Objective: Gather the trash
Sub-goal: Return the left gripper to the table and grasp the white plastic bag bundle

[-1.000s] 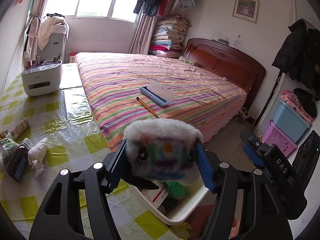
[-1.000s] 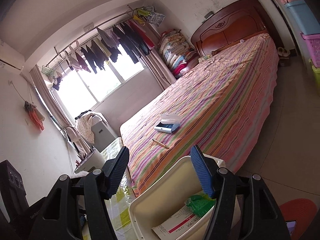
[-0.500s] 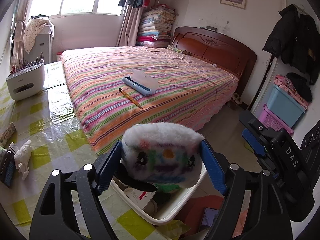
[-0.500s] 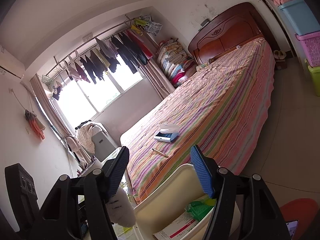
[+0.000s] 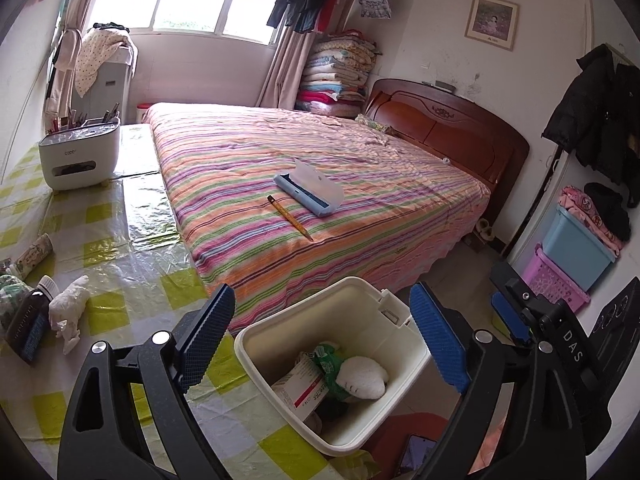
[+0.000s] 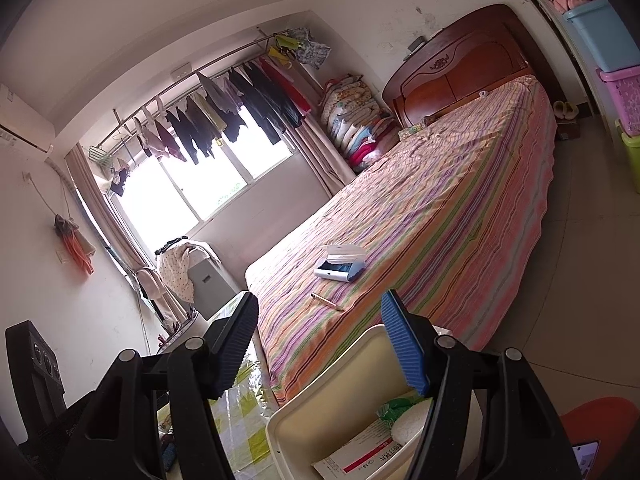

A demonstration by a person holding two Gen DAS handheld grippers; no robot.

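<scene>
White fluffy item (image 5: 362, 376) is seen lying inside the cream bin (image 5: 404, 356), beside a green wrapper (image 5: 326, 364) and a red-striped box (image 5: 306, 394). Left gripper (image 5: 320, 338) is held above the bin, jaws just opened wide, nothing between them. Right gripper (image 6: 320, 344) is spread over the bin rim, nothing pinched. Crumpled tissue (image 5: 68, 312) is left on the desk (image 5: 132, 248).

My left gripper (image 5: 320, 340): jaws spread wide, just been opening, nothing between the pads.
White bin (image 5: 404, 368): below my jaws, at the table's edge.
In the bin: a fluffy white item (image 5: 362, 376), a green wrapper (image 5: 330, 366), a red-and-white box (image 5: 306, 390).
Checked table (image 5: 120, 240): a crumpled white tissue (image 5: 68, 312) beside a dark bottle (image 5: 28, 326).
Striped bed (image 5: 320, 168): a pencil (image 5: 290, 218) near a blue case (image 5: 308, 188).
</scene>
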